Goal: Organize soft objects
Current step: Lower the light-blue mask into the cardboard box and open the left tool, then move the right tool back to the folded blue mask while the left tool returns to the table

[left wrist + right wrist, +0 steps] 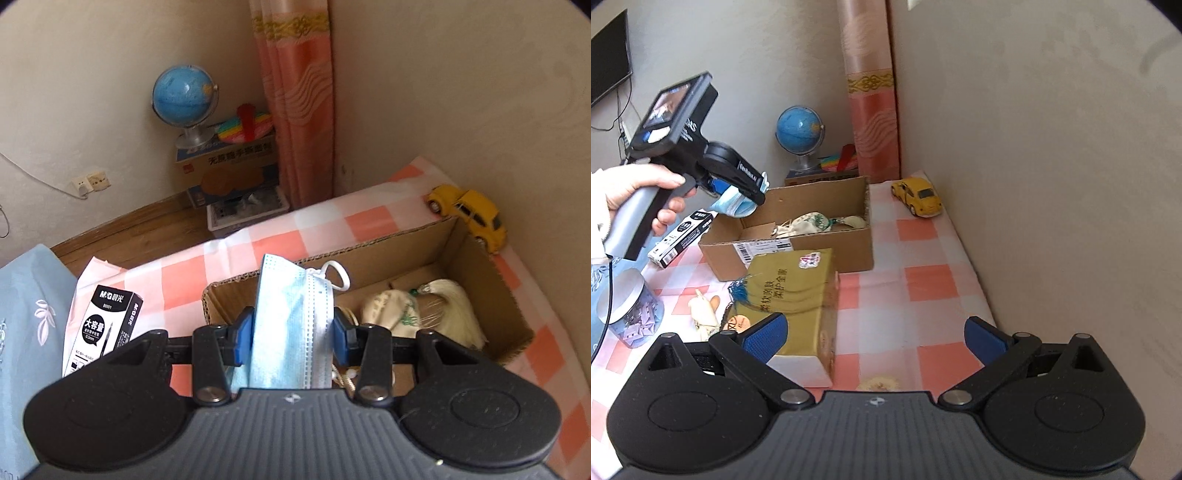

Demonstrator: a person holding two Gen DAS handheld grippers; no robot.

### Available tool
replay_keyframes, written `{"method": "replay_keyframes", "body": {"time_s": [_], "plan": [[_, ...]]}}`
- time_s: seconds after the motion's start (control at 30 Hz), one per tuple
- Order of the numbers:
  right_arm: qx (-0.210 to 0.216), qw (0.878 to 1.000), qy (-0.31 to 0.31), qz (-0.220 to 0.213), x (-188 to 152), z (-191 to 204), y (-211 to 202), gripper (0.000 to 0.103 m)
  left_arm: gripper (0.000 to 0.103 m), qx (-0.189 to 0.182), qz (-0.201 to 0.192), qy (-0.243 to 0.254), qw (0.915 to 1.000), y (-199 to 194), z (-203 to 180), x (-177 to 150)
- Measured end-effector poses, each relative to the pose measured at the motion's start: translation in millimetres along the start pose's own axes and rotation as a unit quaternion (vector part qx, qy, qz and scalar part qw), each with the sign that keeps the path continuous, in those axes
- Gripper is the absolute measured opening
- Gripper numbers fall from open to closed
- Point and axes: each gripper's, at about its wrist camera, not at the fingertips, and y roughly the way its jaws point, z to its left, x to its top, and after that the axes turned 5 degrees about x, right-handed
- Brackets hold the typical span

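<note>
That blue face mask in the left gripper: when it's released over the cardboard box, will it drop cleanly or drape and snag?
The face mask looks floppy: it bunches between the left gripper's pads and sags below them. Its loose ear loop could catch on a finger or the cardboard box rim. It is probably very light, so it may flutter rather than fall straight.

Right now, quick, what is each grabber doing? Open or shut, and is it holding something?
Left gripper: shut on the blue face mask, above the cardboard box.
Right gripper: open, holding nothing.
</note>
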Motion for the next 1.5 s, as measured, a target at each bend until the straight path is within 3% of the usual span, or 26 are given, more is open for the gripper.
{"method": "replay_keyframes", "body": {"time_s": [0.1, 0.17, 0.2, 0.47, 0.7, 1.0, 1.33, 1.5], "plan": [[0.002, 1.0, 0.005, -0.003, -1, -5, -2, 0.103, 0.048, 0.016, -0.002, -0.001, 0.9999, 6, -1, -1], [0.005, 1.0, 0.006, -0.003, -2, -7, -2, 0.103, 0.071, 0.028, -0.007, 0.0, 0.9996, 6, -2, -1], [0.006, 1.0, 0.007, -0.004, -3, -7, -3, 0.103, 0.073, 0.033, -0.013, 0.0, 0.9994, 4, -2, -1], [0.009, 1.0, 0.01, -0.001, -6, -8, -3, 0.103, 0.08, 0.032, -0.037, 0.012, 0.9987, -22, 2, -6], [0.012, 1.0, -0.01, 0.006, -11, 1, -6, 0.103, 0.086, 0.014, -0.061, 0.037, 0.9973, -61, 8, -35], [0.012, 0.999, -0.04, 0.026, -34, 9, -6, 0.103, 0.091, -0.029, -0.077, 0.054, 0.9951, -111, 16, -107], [0.02, 0.997, -0.065, 0.045, -61, 23, -10, 0.103, 0.093, -0.064, -0.085, 0.058, 0.9926, -132, 15, -196], [0.033, 0.996, -0.072, 0.052, -69, 30, -8, 0.103, 0.094, -0.049, -0.092, 0.068, 0.9922, -137, 16, -234]]}}
